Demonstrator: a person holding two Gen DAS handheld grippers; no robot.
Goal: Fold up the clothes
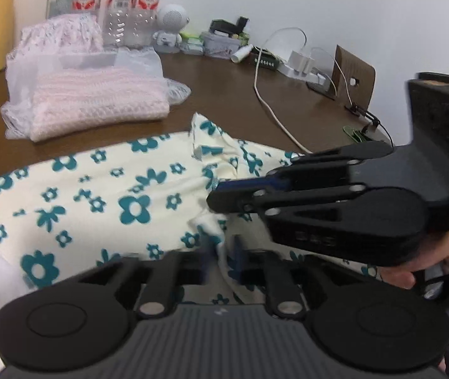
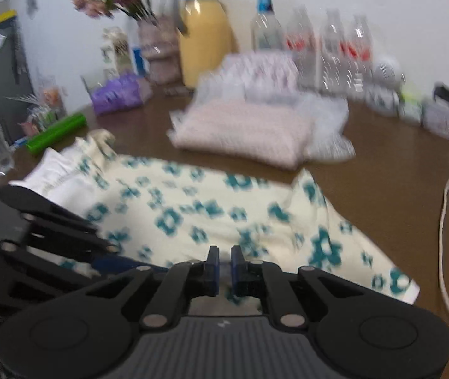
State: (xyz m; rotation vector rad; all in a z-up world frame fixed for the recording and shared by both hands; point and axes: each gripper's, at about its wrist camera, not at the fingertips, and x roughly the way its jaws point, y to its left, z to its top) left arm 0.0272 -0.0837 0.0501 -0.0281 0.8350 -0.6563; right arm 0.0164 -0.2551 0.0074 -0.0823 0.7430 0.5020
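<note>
A cream garment with teal flowers [image 1: 104,202] lay spread across the near edge of the brown desk [image 1: 224,94], its long axis running side to side in front of both grippers. The left gripper [image 1: 221,259] sat low over the near hem, where a ridge of cloth rose between its fingers, which looked drawn in on that fold, though blur kept the contact unclear. The right gripper [image 2: 223,265] hovered at the same near edge, just beside the left one, its blue-padded fingers [image 2: 213,268] narrowed to a slim gap, and I could not tell if cloth was caught there. Both were about equally near, with the garment stretching away from them toward the far edge, so a fold would likely carry the near hem forward. A folded pink knit [image 1: 98,107] rested farther back.
</note>
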